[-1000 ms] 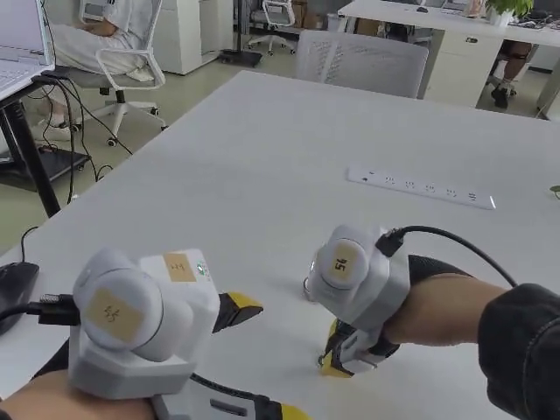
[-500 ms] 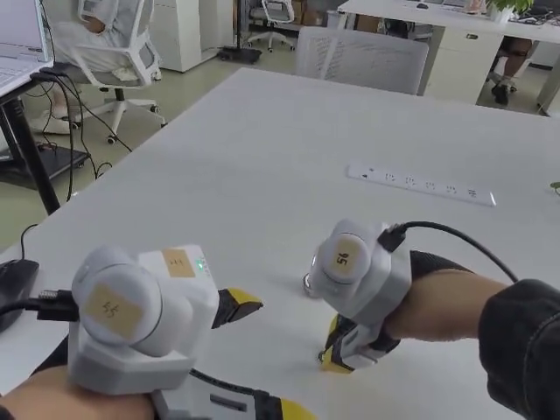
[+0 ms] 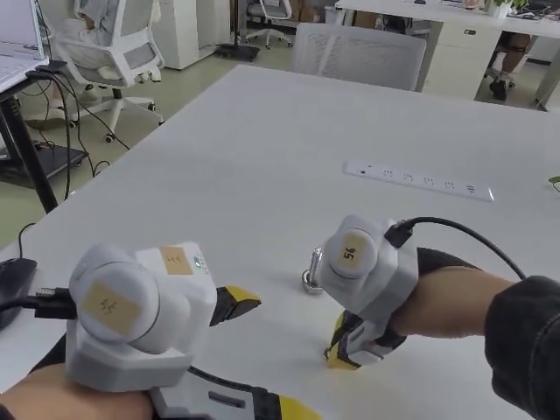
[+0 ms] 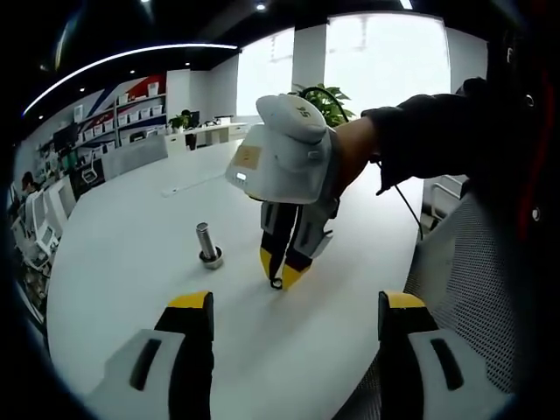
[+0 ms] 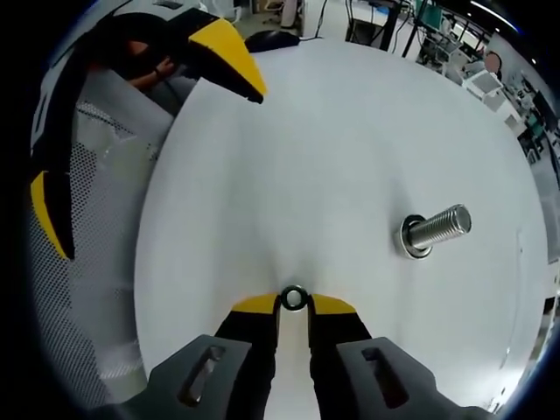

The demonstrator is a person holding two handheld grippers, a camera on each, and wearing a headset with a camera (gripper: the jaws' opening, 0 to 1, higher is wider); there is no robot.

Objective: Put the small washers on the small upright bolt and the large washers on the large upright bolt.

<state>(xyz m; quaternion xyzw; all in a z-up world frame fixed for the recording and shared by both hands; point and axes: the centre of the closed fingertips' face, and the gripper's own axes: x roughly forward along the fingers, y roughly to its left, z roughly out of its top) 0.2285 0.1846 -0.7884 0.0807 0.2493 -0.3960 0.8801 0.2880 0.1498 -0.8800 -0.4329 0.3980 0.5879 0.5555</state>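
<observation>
White, yellow-tipped right gripper point(image 3: 338, 357); black sleeve point(image 3: 525, 346)

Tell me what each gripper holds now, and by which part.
The right gripper pinches a washer by its rim, at its tips. The left gripper is open and holds nothing.

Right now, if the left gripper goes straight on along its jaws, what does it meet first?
Probably the right gripper, pinching a washer at its tips, nearly centred ahead of the left gripper, whose jaws stand open. The upright bolt stands left of that line. Fisheye depth is unclear.
</observation>
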